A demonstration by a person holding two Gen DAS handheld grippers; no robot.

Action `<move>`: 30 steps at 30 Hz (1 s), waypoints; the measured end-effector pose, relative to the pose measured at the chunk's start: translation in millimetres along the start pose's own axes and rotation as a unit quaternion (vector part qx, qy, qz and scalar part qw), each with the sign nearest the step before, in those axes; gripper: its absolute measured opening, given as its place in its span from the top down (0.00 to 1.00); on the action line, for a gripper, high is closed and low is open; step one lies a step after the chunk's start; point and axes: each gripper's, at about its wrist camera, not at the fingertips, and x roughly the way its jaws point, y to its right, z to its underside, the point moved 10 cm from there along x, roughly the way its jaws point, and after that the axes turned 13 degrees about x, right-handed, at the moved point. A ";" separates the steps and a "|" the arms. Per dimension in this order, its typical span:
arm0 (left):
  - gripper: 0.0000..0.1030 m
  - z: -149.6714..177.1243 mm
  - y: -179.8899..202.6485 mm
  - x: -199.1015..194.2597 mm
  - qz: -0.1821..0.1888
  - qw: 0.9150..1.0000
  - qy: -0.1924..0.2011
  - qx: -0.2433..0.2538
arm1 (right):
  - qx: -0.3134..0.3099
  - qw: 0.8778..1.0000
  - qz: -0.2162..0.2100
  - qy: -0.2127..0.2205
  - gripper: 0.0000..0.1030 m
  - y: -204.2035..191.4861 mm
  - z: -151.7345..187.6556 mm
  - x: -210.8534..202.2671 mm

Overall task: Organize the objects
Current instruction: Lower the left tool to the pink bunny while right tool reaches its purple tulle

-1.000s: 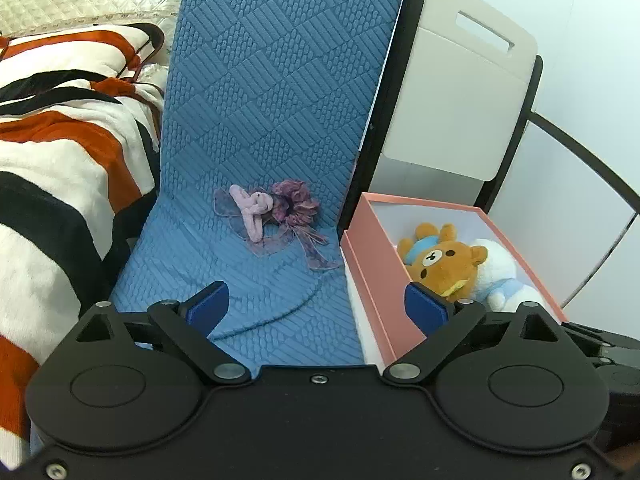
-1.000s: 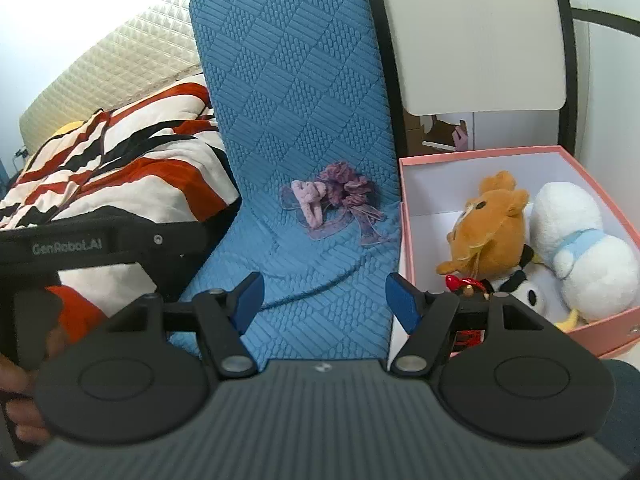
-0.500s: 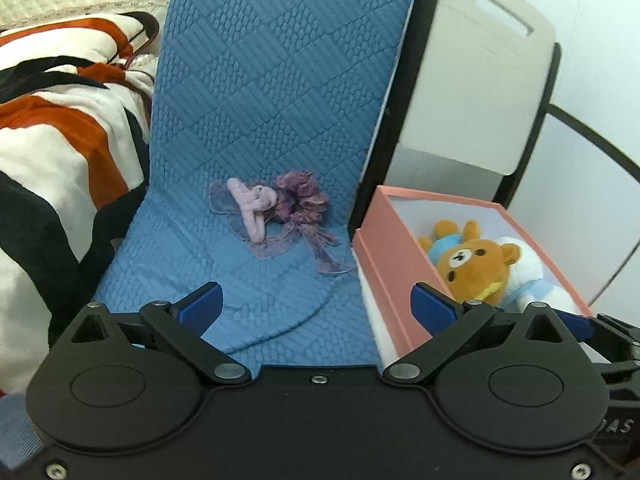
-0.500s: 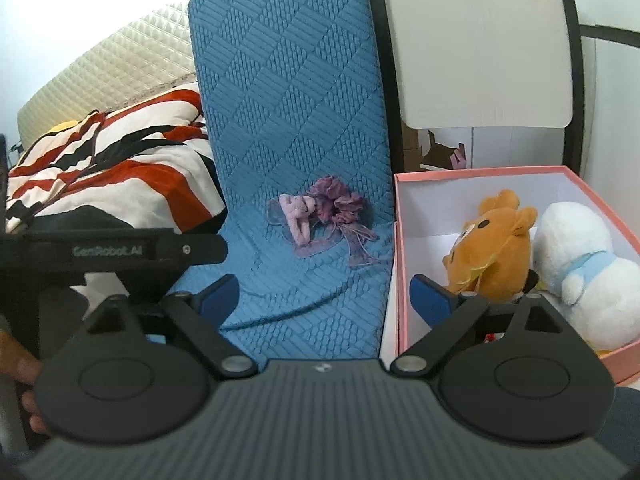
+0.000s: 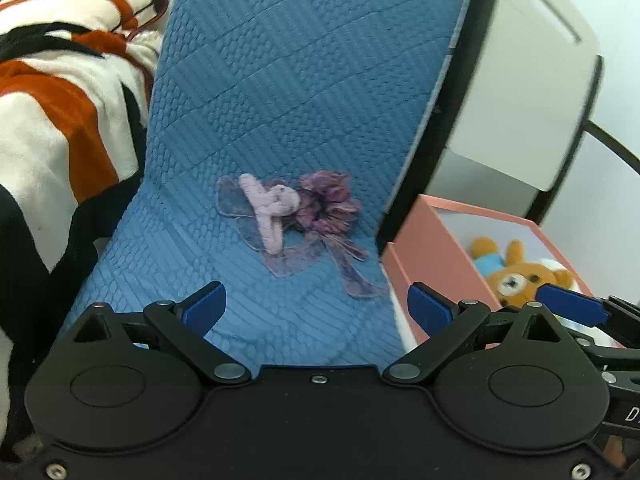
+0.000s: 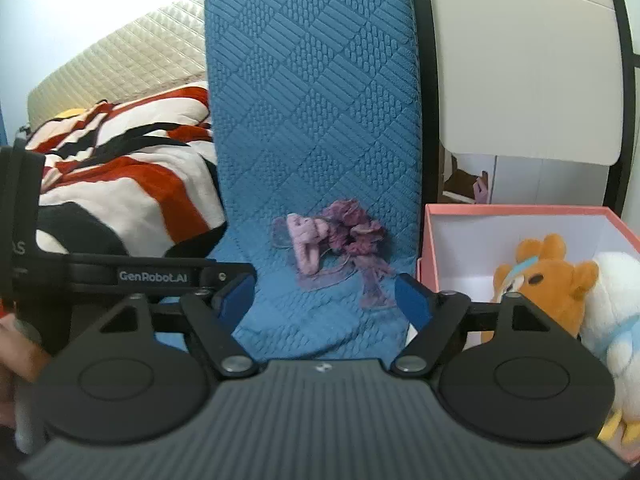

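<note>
Risk noted: your left gripper (image 5: 314,306) and right gripper (image 6: 324,294), jaws empty and narrowing, both face the purple hair bow (image 5: 296,220) on the blue cushion (image 5: 288,80); its loose ribbons could snag short of the pink box (image 6: 520,212).

Occlusions, both wrist views

White plush (image 6: 612,320) was cut off at 3 o'clock; bear (image 5: 520,280) half hidden behind box wall (image 5: 436,252); blanket (image 5: 60,120) ran out at 9 o'clock.
</note>
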 end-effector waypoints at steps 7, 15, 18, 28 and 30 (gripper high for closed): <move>0.14 -9.3 -36.7 58.5 0.017 0.997 -0.049 -0.056 | -0.008 0.999 0.043 -0.008 0.29 11.3 -9.9 50.0; 0.18 -31.3 -58.6 109.6 0.032 0.995 -0.058 -0.070 | -0.047 0.997 0.060 -0.028 0.40 3.6 -7.0 105.2; 0.24 -37.6 -57.0 130.0 0.059 0.993 -0.070 -0.075 | -0.052 0.996 0.068 -0.035 0.43 3.7 -8.2 126.1; 0.28 -61.5 -72.4 188.8 0.060 0.991 -0.089 -0.081 | -0.058 0.993 0.099 -0.032 0.45 19.4 -24.4 188.9; 0.29 -62.4 -77.5 200.3 0.062 0.989 -0.096 -0.090 | -0.052 0.993 0.100 -0.039 0.50 24.5 -27.6 199.6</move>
